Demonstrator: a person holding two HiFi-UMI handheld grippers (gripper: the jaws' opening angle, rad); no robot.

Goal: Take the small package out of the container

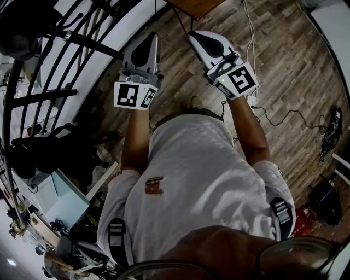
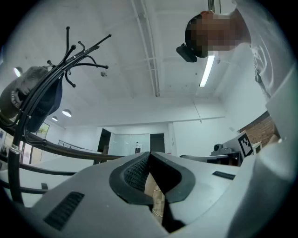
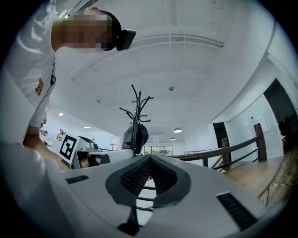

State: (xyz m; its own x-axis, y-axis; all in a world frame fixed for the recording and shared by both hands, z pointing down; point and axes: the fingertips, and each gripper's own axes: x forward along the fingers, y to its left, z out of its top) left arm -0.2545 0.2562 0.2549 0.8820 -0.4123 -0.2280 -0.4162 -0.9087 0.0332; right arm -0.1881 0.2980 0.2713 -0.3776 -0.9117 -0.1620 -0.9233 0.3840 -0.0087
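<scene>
No small package and no container shows in any view. In the head view both grippers are held out in front of the person's chest, above a wooden floor [image 1: 284,71]. My left gripper [image 1: 152,36] has its jaws pressed together with nothing between them. My right gripper [image 1: 192,36] is also shut and empty, about a hand's width to the right. The left gripper view [image 2: 149,153] and the right gripper view [image 3: 150,157] both look upward at a white ceiling, jaw tips meeting.
A black coat rack [image 1: 82,38] with a bag hung on it [image 2: 32,102] stands to the left, beside a curved railing [image 3: 223,151]. White cables [image 1: 250,33] trail over the floor on the right. A wooden table corner [image 1: 197,6] lies ahead.
</scene>
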